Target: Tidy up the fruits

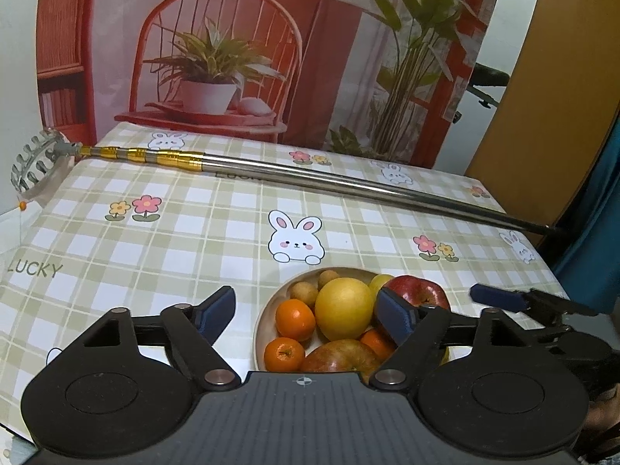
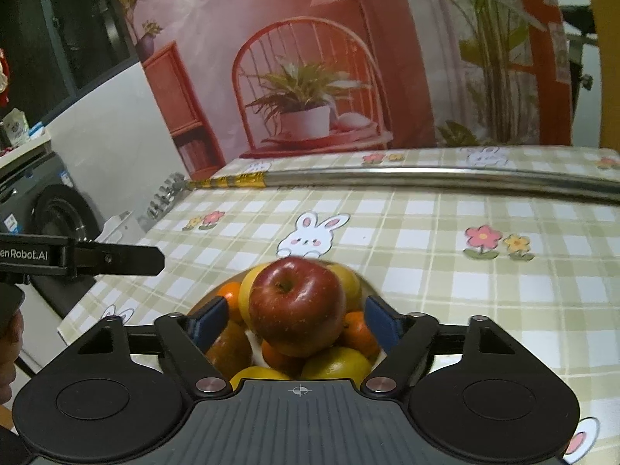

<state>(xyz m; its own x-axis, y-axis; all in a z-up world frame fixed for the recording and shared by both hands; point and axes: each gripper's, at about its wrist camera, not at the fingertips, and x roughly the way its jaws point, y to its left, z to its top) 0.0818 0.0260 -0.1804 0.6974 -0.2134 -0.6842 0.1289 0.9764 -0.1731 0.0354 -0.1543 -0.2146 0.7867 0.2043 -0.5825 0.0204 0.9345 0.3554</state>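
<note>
The fruits are sitting piled in the bowl on the bench. The right gripper, jaws apart, is straddling the red apple at 12 o'clock, unclamped. The left gripper is hovering with its jaws apart. Sorting appears barely begun.

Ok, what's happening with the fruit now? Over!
Both jaws open, empty. Right gripper around red apple atop the bowl. Left gripper over fruit. Nothing blocking.

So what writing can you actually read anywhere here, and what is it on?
"LUCKY": printed on the checked tablecloth.
"enRobot.AI": on the left tool's black arm, start cut off.
Tablecloth print under the metal pole: mostly hidden.
Washing machine sticker: too small.
</note>
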